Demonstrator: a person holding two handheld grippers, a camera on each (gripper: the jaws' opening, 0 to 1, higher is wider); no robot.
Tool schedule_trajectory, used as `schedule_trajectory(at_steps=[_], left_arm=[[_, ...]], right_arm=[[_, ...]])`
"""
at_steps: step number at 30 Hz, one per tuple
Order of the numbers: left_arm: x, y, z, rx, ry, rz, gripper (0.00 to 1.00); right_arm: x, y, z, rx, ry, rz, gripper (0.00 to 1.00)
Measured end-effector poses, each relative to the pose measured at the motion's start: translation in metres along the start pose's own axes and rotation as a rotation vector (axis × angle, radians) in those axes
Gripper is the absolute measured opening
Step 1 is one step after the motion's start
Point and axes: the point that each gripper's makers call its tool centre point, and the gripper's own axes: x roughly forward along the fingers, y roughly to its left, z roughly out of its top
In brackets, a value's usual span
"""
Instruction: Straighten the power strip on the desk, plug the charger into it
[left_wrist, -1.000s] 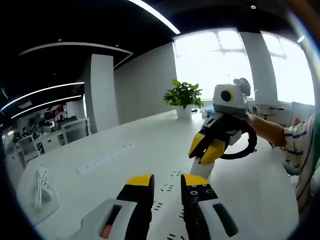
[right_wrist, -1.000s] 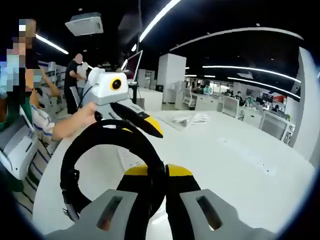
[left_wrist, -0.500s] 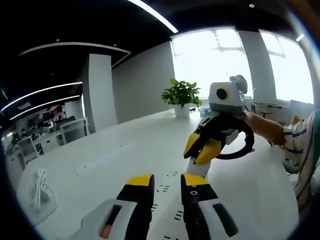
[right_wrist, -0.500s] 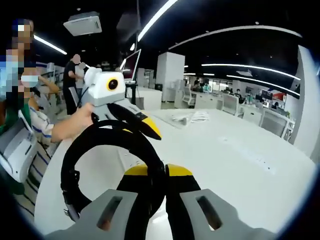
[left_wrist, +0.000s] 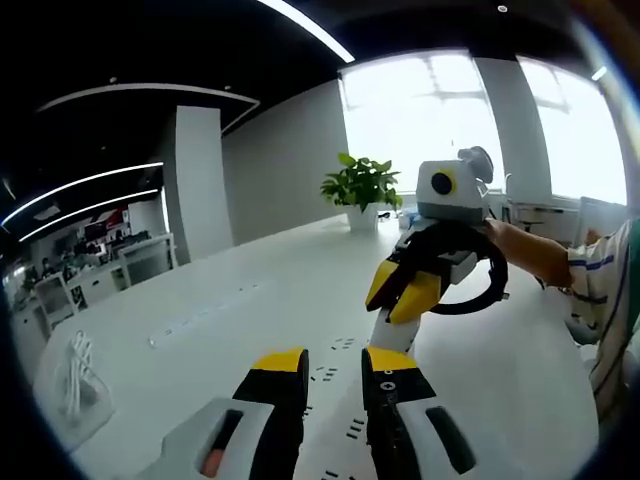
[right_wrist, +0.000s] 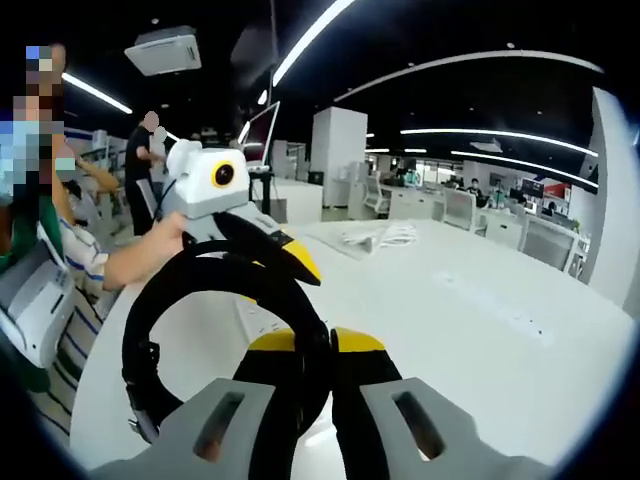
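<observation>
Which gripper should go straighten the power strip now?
Left. The left gripper is open and empty, with the power strip ahead of it; the right gripper is shut on a black loop.

I can't read any words, brands or numbers here. The small dark marks on the worktop (left_wrist: 250, 330) are too blurred for me to make out.

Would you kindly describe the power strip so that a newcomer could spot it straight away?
Start from the big white desk running toward the potted plant. Left of the gripper tips lies the power strip, a long flat white bar. Unlike the bagged white cable nearer the desk's edge, it is straight and rigid.
</observation>
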Motion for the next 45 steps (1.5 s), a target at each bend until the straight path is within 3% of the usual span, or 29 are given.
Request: schedule_trajectory(at_steps=[14, 45], left_arm=[[-0.007, 0.014, 0.000, -0.012, -0.008, 0.041, 0.21], [-0.009, 0.021, -0.005, 0.013, 0.028, 0.075, 0.24]], right_arm=[[-0.001, 0.000, 0.002, -0.025, -0.027, -0.006, 0.09], [-0.002, 0.003, 0.004, 0.006, -0.078, -0.012, 0.11]])
